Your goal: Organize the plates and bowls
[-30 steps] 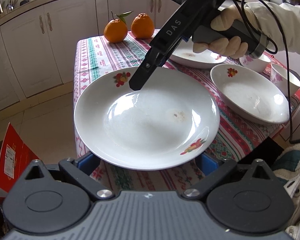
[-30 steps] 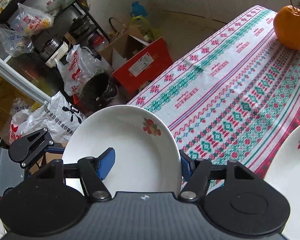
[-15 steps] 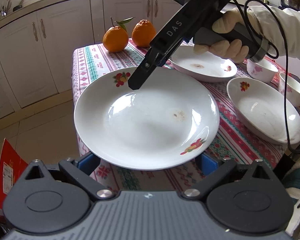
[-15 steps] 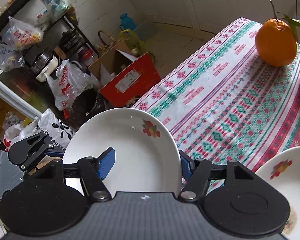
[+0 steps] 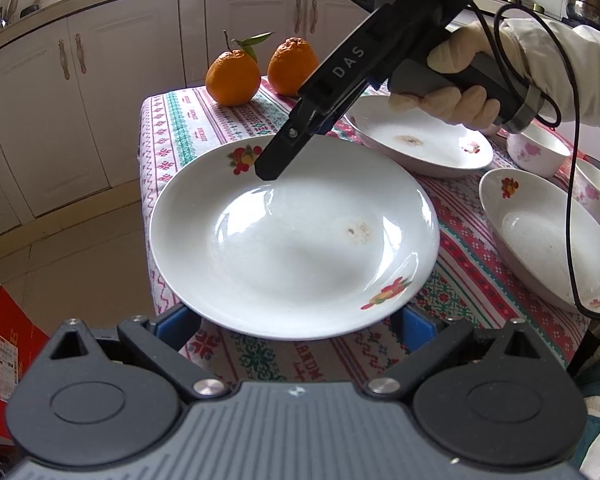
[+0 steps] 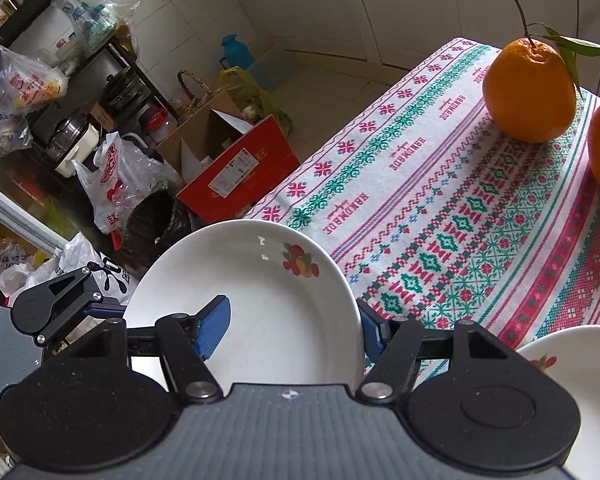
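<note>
White glazed plate (image 5: 292, 248) with fruit motifs on its rim is found at the near corner of the table (image 5: 168, 128), part of it lying out past the cloth's edge over the floor; contact with the cloth cannot be determined. The right gripper (image 5: 270, 168) is seen clamped on the plate's far rim: in the right wrist view one blue pad (image 6: 214, 328) is pressed on the inner face and the other is set against the outside, the jaws being nearly closed. This gripper is held by a gloved hand (image 5: 456, 92). The left gripper (image 5: 294, 322) is placed at the near rim with its jaws wide apart; its pads are largely hidden under the plate, so a grip cannot be confirmed. A brown stain is noted in the plate's well. Two further plates (image 5: 420, 140) (image 5: 548, 240) are recorded on the cloth to the right, with two bowls (image 5: 538, 150) (image 5: 596, 196) beyond them. Two oranges (image 5: 233, 78) (image 5: 292, 66) are noted at the far end.
</note>
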`<state>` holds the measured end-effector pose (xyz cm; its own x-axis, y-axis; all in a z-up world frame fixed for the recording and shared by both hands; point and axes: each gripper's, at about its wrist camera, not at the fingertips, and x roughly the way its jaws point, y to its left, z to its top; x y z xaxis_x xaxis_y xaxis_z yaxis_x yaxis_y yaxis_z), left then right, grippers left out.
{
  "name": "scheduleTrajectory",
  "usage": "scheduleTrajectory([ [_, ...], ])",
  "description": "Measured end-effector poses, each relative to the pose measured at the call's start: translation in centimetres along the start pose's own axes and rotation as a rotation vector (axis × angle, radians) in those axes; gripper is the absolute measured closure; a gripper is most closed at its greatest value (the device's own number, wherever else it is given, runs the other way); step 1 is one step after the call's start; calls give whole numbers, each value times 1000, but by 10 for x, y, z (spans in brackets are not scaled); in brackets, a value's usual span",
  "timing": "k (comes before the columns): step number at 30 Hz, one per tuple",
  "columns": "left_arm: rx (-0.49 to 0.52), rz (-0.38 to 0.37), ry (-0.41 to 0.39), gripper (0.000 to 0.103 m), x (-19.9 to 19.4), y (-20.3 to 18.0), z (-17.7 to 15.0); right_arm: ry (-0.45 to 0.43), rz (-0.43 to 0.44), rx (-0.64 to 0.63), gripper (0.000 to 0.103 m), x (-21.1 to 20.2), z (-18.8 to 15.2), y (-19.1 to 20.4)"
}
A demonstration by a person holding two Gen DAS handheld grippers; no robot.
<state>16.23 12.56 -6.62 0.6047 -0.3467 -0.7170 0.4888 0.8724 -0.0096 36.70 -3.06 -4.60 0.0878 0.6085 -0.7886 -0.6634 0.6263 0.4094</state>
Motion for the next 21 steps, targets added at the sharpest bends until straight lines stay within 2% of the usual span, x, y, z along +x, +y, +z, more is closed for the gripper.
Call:
scheduleTrajectory([
  [21,10,2,-1,3,6,1,3,3,-38,-8,30,5,3,-3],
])
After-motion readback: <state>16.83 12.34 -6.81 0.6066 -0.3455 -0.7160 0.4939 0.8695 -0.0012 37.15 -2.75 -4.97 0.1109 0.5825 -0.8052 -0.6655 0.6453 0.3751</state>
